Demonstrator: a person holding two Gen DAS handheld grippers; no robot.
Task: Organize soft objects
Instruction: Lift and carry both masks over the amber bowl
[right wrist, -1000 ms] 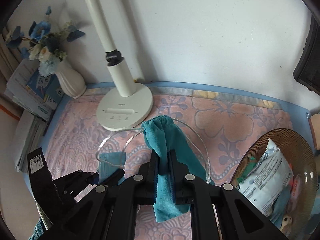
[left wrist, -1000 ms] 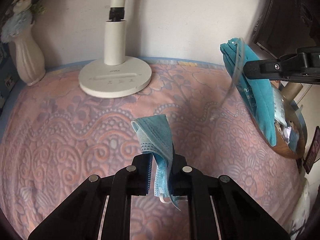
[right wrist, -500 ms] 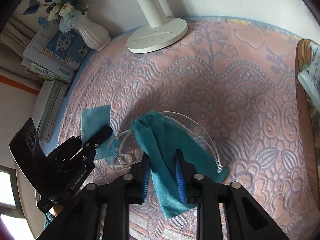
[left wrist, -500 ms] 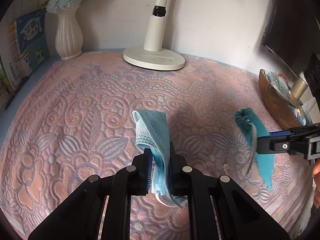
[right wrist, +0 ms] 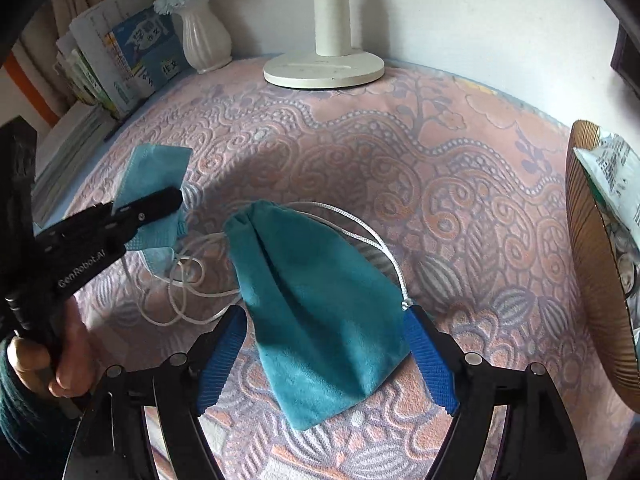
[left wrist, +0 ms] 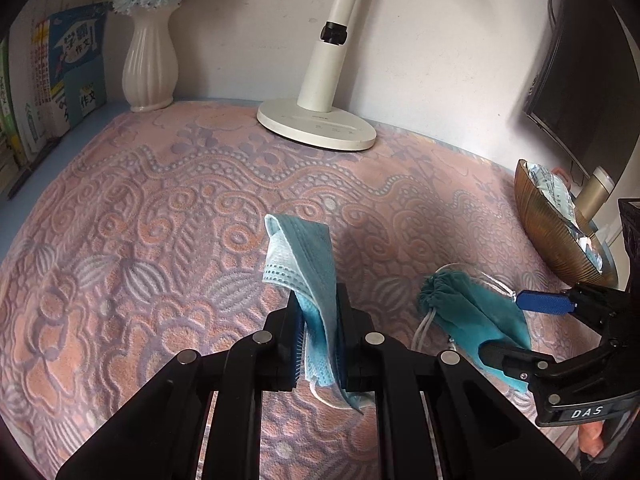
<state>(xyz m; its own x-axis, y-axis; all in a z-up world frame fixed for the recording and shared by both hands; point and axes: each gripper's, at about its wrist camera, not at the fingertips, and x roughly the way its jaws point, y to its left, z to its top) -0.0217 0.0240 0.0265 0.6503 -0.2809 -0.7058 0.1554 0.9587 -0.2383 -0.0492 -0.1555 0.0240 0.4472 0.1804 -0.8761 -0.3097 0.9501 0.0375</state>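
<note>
My left gripper (left wrist: pixel 318 322) is shut on a folded light-blue face mask (left wrist: pixel 304 256), which sticks up between the pads just above the pink patterned cloth (left wrist: pixel 160 240). A teal drawstring pouch (right wrist: pixel 316 304) with a white cord lies flat on the cloth. My right gripper (right wrist: pixel 326 344) straddles its lower half, jaws opening, and the blue pads (right wrist: pixel 224 356) stand clear of the fabric. In the left wrist view the pouch (left wrist: pixel 472 312) lies at the right between the right gripper's fingers. The mask (right wrist: pixel 156 184) and left gripper (right wrist: pixel 144 208) show at the left of the right wrist view.
A white lamp base (left wrist: pixel 316 124) and a white vase (left wrist: pixel 150 64) with flowers stand at the back by the wall. Books (right wrist: pixel 120 60) line the left edge. A ribbed brown bowl (right wrist: pixel 596 280) holding packets sits at the right. A monitor (left wrist: pixel 576 80) hangs at the far right.
The right gripper came down with the pouch, laid it on the cloth and opened off it. The left gripper swung back over the table, still gripping the mask.
</note>
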